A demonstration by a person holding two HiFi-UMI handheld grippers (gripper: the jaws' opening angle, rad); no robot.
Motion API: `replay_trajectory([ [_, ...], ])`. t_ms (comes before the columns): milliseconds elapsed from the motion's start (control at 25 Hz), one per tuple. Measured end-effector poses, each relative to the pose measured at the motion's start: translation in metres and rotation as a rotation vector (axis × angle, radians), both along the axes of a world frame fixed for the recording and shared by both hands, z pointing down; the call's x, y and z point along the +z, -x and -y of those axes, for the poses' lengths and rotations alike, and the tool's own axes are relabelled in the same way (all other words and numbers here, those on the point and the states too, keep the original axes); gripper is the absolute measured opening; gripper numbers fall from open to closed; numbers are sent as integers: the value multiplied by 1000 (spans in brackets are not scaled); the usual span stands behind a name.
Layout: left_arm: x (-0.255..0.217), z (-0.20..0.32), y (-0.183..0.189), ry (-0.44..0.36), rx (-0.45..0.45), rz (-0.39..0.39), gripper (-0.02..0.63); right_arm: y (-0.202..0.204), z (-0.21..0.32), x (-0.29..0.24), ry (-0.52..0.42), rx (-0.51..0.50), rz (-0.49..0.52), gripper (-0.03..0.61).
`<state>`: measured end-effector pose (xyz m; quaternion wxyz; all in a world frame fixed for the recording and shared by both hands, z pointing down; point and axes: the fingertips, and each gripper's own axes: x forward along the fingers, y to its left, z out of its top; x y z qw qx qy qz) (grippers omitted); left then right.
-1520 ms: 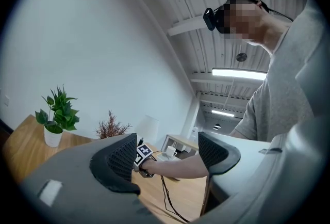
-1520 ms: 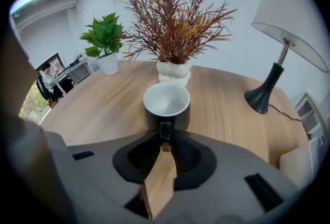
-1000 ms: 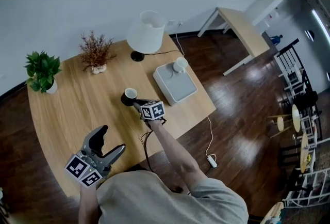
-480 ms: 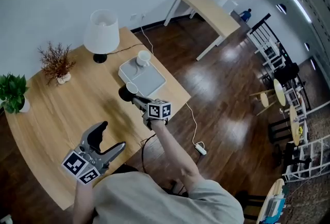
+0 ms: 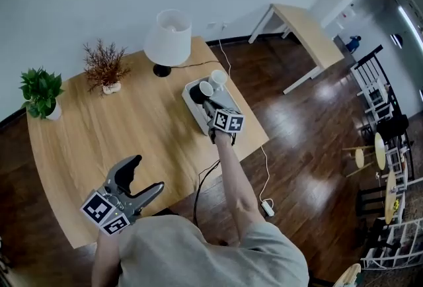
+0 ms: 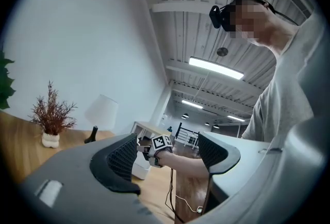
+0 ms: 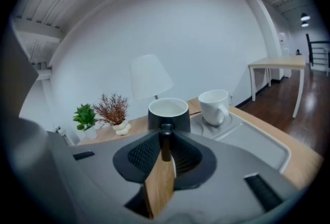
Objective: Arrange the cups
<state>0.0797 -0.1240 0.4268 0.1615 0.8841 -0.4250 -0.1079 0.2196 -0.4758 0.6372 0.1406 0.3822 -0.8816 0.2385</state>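
A black cup (image 5: pixel 200 91) with a white inside hangs by its handle from my right gripper (image 5: pixel 209 102), which is shut on it. The cup is above the near-left part of the grey tray (image 5: pixel 193 108), close to the white cup (image 5: pixel 217 78) standing on that tray. In the right gripper view the black cup (image 7: pixel 168 112) sits upright just past the jaws, the white cup (image 7: pixel 214 106) right of it on the tray (image 7: pixel 260 140). My left gripper (image 5: pixel 147 176) is open and empty over the table's near edge; its view shows the left gripper (image 6: pixel 170 158) facing the right hand.
On the round wooden table (image 5: pixel 119 127) stand a white lamp (image 5: pixel 168 38), a dried plant (image 5: pixel 104 64) and a green pot plant (image 5: pixel 39 90) along the far side. A cable hangs off the table's right edge to the floor. Another table (image 5: pixel 310 31) and chairs are at the right.
My right gripper has carried the black cup from the table's middle up and across to above the tray, beside the white cup. The left gripper has shifted a little.
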Motion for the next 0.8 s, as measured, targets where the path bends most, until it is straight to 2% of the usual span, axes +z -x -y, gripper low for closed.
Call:
replay_trajectory([
  [320, 2, -4, 9, 8, -55, 14, 360, 1, 34, 40, -67, 14, -262, 83],
  [640, 7, -7, 9, 27, -78, 8, 360, 4, 58, 54, -142, 27, -380, 83],
  [800, 7, -9, 12, 29, -87, 9, 360, 3, 58, 55, -117, 33, -389, 83],
])
